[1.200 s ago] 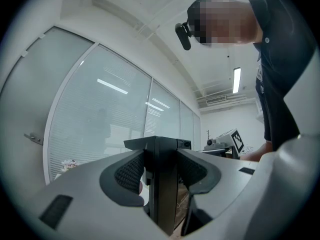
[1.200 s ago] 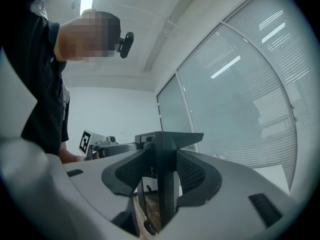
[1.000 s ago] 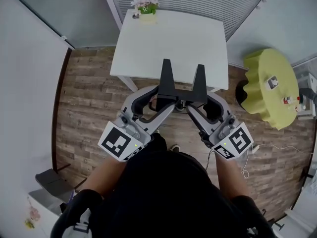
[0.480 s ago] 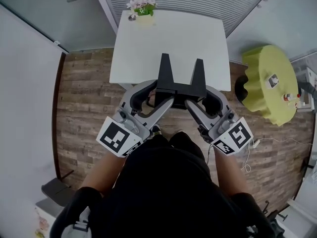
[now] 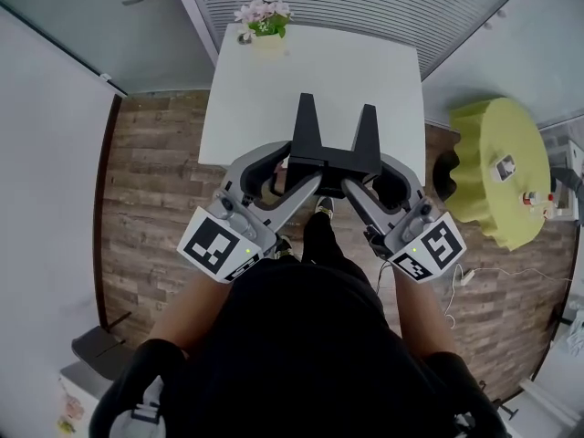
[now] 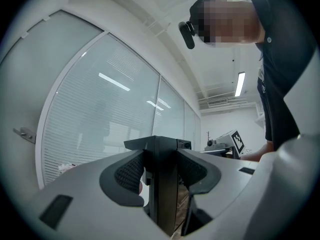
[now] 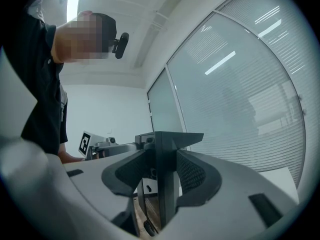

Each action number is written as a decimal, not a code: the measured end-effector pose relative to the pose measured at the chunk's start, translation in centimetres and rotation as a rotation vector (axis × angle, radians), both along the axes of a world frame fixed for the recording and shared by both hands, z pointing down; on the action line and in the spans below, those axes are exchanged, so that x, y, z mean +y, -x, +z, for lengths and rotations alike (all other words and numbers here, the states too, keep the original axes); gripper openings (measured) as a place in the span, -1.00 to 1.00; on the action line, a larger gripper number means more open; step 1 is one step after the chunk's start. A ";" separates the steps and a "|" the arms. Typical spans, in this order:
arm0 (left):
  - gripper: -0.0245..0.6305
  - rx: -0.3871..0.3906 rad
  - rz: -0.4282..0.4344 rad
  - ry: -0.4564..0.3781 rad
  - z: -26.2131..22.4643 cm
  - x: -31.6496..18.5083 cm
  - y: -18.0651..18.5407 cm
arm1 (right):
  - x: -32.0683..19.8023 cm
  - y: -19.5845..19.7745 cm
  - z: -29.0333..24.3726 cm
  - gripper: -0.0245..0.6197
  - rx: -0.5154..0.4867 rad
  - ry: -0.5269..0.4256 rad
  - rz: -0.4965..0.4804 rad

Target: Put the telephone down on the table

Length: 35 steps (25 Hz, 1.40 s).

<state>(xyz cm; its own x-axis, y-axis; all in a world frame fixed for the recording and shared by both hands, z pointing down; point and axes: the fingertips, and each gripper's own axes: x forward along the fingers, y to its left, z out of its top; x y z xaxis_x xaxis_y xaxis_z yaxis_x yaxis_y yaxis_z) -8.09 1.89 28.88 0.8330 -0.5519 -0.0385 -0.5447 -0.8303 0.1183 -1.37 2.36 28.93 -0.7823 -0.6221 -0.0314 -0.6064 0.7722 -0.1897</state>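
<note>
The black telephone (image 5: 333,149) is held between the two grippers, in front of both of them. The left gripper (image 5: 294,182) is closed on its left end and the right gripper (image 5: 358,186) on its right end. In the left gripper view, a dark upright slab of the telephone (image 6: 162,184) is pinched by the left gripper (image 6: 161,171), and the ribbed pads (image 6: 131,171) are pressed against it on both sides. In the right gripper view, the same kind of grip is seen: the right gripper (image 7: 162,176) is clamped on a dark upright part of the telephone (image 7: 167,184).

Two tapered prongs of the telephone point away from the grippers, over the near edge of the white table (image 5: 274,89). It cannot be told whether the telephone touches the table. A flower pot (image 5: 263,16) is placed far beyond the grippers, at the opposite edge of the table. A round yellow-green table (image 5: 497,167) is seen well apart, to the right of the right gripper.
</note>
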 end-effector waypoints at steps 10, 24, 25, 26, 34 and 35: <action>-0.28 -0.021 -0.042 0.050 1.7 -8.3 -3.4 | -8.6 -3.3 1.7 -0.28 -0.003 0.043 -0.048; -0.28 -0.072 -0.118 0.181 7.8 -16.8 -7.7 | -17.5 -7.6 8.1 -0.28 -0.033 0.181 -0.097; -0.28 -0.076 -0.124 0.194 8.5 -17.3 -7.7 | -18.1 -7.6 8.8 -0.28 -0.033 0.197 -0.101; -0.28 -0.081 -0.127 0.208 9.1 -17.9 -7.8 | -18.6 -7.6 9.5 -0.28 -0.034 0.214 -0.104; -0.28 -0.123 -0.109 0.308 14.6 -22.2 -7.1 | -22.6 -7.0 15.5 -0.28 -0.044 0.349 -0.076; -0.28 -0.124 -0.106 0.322 15.4 -22.7 -6.9 | -23.1 -6.7 16.3 -0.28 -0.037 0.364 -0.075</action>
